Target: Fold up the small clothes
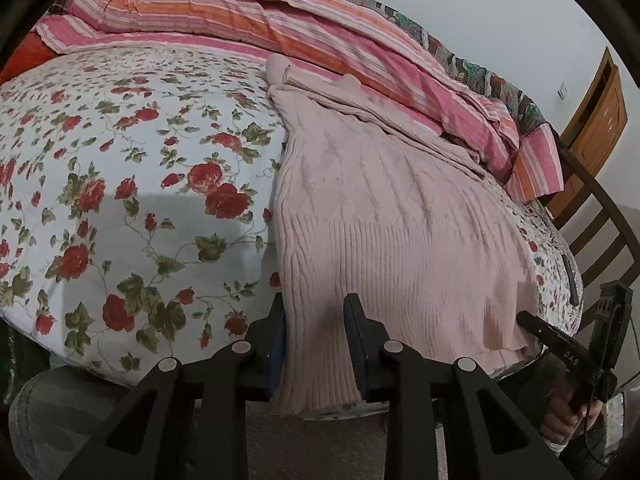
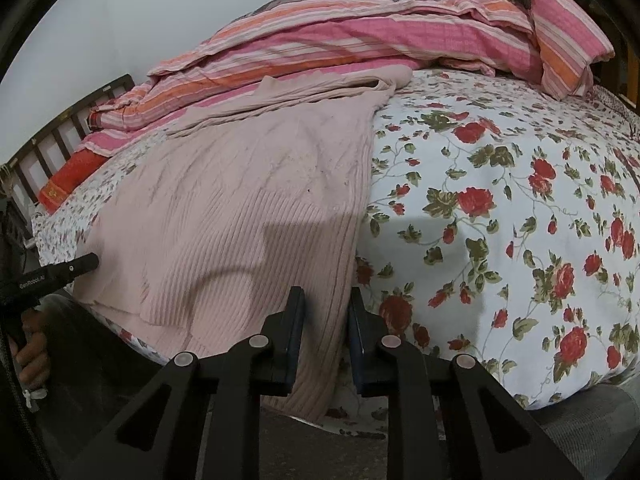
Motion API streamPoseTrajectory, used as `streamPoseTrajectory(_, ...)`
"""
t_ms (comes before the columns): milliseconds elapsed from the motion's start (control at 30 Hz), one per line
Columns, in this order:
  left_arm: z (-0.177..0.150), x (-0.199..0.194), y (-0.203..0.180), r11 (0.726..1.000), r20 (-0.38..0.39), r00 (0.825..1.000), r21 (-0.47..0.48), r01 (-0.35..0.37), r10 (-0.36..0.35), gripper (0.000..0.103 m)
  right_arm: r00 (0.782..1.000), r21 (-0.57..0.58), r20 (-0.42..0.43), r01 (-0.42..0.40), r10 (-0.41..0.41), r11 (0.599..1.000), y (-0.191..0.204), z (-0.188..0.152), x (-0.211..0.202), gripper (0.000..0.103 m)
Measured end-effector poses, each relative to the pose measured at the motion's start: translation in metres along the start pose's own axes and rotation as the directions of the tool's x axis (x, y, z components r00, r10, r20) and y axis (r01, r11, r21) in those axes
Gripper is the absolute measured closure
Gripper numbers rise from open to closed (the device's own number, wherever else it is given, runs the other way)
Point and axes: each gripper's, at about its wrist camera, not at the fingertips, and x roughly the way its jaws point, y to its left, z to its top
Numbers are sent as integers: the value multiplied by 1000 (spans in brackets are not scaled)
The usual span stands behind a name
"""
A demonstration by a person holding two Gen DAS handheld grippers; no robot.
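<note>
We record a pink cable-knit sweater spread on a bed with a rose-print sheet, its ribbed hem hanging over the bed edge nearest both claws. The sweater's far end, beyond the claws, is partly lost against a striped pink-and-orange quilt; we cannot make out how its sleeves lie. The bed's underside and the floor below the hem are cut off by the claw frames.

The left claw sits at the hem's left corner, its jaws parted with the sweater edge between them; we cannot confirm contact on both pads. The right claw stands at the hem's right edge, jaws likewise apart and straddling the knit border. Each points forward and slightly downward along the bed. In the right wrist view the left claw's tip rests against the sweater's left edge, with part of the person's hand visible on its handle.
</note>
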Motion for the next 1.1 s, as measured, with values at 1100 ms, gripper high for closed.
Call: streamPoseTrajectory(1100,72,-58,-10,974,235,950,-46,223,-207,96,906,137,222,-395,360,909,-18,67,-63,98)
